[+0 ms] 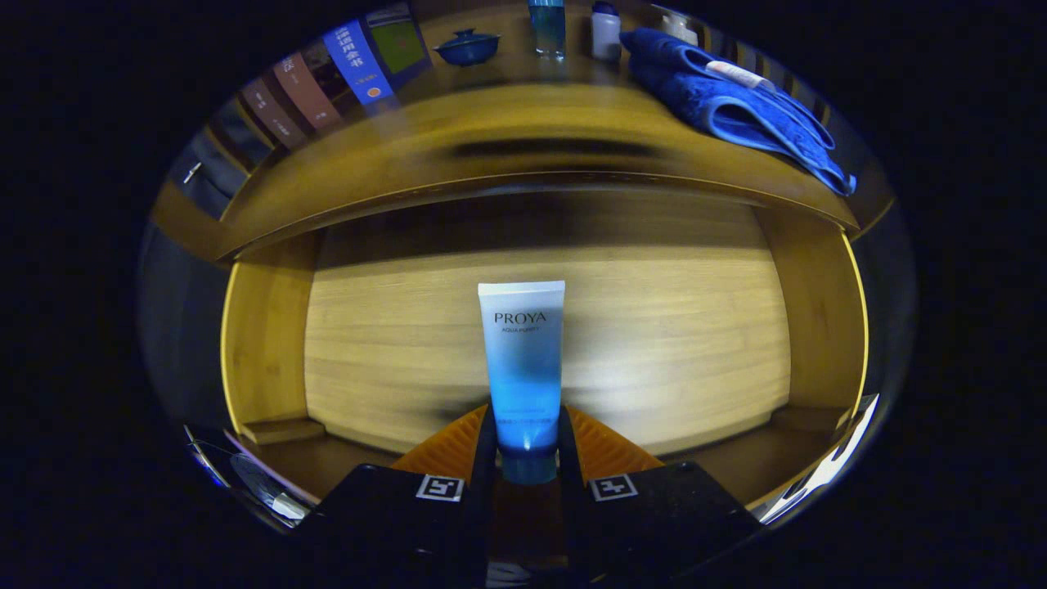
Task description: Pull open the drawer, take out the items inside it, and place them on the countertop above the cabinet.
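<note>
My gripper: both fingers clamp the lower end of the blue-and-white cosmetic tube.
Tube: standing up between my fingers, over the open wooden drawer.
Countertop: beyond, carrying a blue towel.

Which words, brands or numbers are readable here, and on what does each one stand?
"PROYA": on the tube, which the claw holds, shut on it.
"AQUA": start of the small line just below; the rest is blurred.
Books: the spine print is too blurred to read.
Towel tag: nothing readable.
</note>
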### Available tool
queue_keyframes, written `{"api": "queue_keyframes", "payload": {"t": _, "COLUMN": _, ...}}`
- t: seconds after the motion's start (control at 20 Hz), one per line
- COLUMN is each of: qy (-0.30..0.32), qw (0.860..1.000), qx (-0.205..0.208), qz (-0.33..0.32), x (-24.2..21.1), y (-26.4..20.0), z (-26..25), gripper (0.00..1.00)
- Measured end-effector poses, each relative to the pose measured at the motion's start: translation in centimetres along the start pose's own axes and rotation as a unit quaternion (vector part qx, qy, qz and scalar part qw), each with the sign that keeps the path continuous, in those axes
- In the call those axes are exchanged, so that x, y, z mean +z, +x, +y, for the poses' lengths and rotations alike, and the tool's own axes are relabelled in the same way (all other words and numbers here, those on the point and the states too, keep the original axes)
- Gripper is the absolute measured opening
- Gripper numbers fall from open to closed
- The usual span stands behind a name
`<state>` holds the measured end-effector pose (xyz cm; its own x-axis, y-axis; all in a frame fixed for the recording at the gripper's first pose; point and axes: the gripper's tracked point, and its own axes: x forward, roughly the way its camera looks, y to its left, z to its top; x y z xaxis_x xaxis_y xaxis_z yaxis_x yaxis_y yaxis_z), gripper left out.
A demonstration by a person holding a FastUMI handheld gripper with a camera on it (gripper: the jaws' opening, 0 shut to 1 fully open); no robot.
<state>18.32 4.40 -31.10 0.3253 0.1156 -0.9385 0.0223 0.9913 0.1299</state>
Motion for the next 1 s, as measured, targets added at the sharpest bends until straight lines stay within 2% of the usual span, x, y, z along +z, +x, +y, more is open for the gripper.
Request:
{"api": "queue_keyframes", "payload": {"t": 0.35, "qy": -0.007, "qw": 0.998, "qx": 0.013, "qz": -0.056, "x": 1.0, "y": -8.6, "z": -0.2, "gripper": 0.41}}
{"api": "queue_keyframes", "payload": {"t": 0.6, "qy": -0.012, "qw": 0.995, "qx": 0.016, "qz": -0.094, "x": 4.1, "y": -12.8, "z": -0.2, "gripper": 0.41}}
{"api": "queue_keyframes", "payload": {"t": 0.8, "qy": -0.011, "qw": 0.994, "qx": 0.019, "qz": -0.111, "x": 7.7, "y": -13.5, "z": 0.2, "gripper": 0.41}}
{"api": "queue_keyframes", "payload": {"t": 1.0, "qy": 0.002, "qw": 0.994, "qx": 0.025, "qz": -0.104, "x": 11.7, "y": -11.2, "z": 0.8, "gripper": 0.41}}
